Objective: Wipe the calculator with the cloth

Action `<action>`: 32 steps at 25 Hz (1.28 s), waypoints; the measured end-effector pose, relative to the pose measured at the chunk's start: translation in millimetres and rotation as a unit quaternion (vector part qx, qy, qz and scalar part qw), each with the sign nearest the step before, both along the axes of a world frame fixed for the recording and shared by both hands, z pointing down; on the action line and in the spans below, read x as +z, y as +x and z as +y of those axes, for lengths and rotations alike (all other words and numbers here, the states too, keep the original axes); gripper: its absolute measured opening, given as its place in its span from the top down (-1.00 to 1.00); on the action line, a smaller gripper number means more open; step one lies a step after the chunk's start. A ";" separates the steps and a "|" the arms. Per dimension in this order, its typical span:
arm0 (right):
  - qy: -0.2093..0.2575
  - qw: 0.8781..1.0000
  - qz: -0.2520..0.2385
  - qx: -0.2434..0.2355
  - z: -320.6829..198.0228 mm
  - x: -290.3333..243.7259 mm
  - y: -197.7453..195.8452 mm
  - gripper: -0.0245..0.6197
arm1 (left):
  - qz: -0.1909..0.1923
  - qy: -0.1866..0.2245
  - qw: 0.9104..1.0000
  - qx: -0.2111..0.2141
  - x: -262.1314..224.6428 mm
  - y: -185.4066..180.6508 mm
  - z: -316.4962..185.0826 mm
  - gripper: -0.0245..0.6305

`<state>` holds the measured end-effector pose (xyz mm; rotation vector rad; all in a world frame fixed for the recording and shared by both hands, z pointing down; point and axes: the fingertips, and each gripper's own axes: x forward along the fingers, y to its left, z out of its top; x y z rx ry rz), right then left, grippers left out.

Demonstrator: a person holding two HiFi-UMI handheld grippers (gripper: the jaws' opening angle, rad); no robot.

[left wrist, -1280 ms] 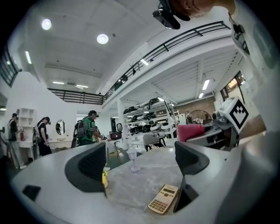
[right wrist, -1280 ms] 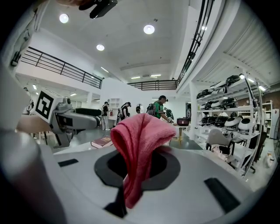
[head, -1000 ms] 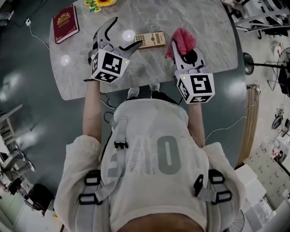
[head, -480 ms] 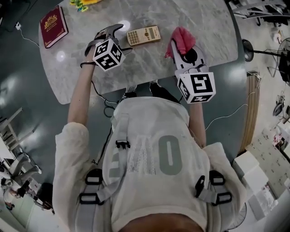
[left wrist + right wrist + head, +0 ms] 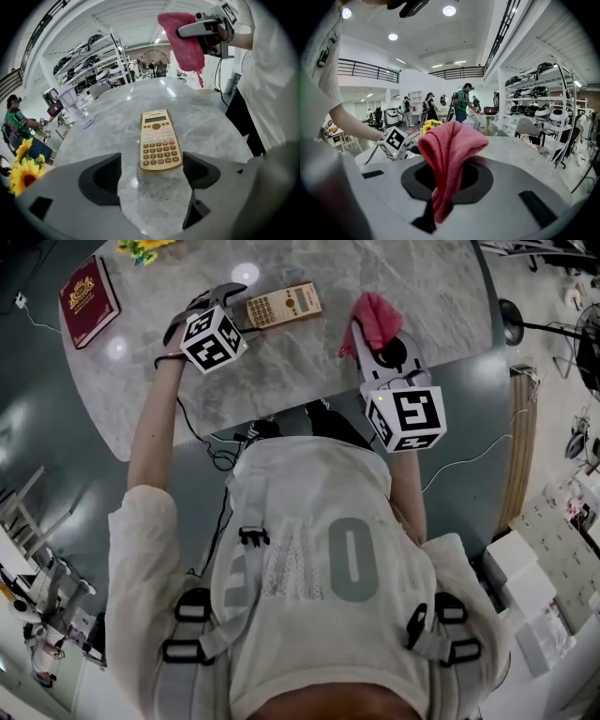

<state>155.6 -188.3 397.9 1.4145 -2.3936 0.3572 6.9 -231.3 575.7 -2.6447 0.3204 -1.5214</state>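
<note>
Presently, left gripper point(image 5: 152, 174): jaws wide apart and just now closing a little; the pads press on nothing.
Between the left jaws: the near end of the calculator point(image 5: 159, 140) sits at the gap between the tips, untouched on either side.
Calculator: flat on the grey marbled worktop point(image 5: 422, 296), keys up, its long side running away from the left gripper.
Right gripper point(image 5: 446, 178): jaws clamped on the cloth point(image 5: 450, 145).
Cloth: pink and bunched, with a fold standing above the jaws and a tail hanging below. It is held above the worktop, apart from the calculator and to its right in the head view.
Red book point(image 5: 89, 289): flat near the worktop's far left edge, well apart from the calculator.
Sunflowers point(image 5: 21, 171): at the worktop's edge, left of the left gripper.
</note>
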 end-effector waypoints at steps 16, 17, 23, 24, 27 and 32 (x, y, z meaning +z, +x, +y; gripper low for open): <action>-0.010 1.000 0.004 0.012 -14.1 11.1 9.2 0.75 | 0.002 -0.112 0.994 0.000 12.3 4.2 8.4 -0.03; -0.011 1.000 0.004 0.013 -14.3 11.5 9.4 0.75 | -0.001 -0.115 0.993 0.002 12.3 4.2 8.5 -0.03; -0.014 1.000 0.006 0.012 -15.9 16.8 8.5 0.75 | -0.039 -0.122 0.992 0.016 14.7 6.0 9.6 -0.03; -0.014 1.000 0.007 0.010 -17.2 17.3 7.4 0.75 | -0.045 -0.123 0.991 0.016 15.3 6.1 9.6 -0.03; -0.014 1.000 0.010 0.002 -22.8 18.4 3.4 0.75 | -0.056 -0.123 0.991 0.014 16.2 6.4 7.6 -0.02; -0.014 0.998 0.043 -0.038 -36.9 22.0 -4.0 0.75 | -0.070 -0.126 0.990 0.008 15.9 7.4 7.3 -0.02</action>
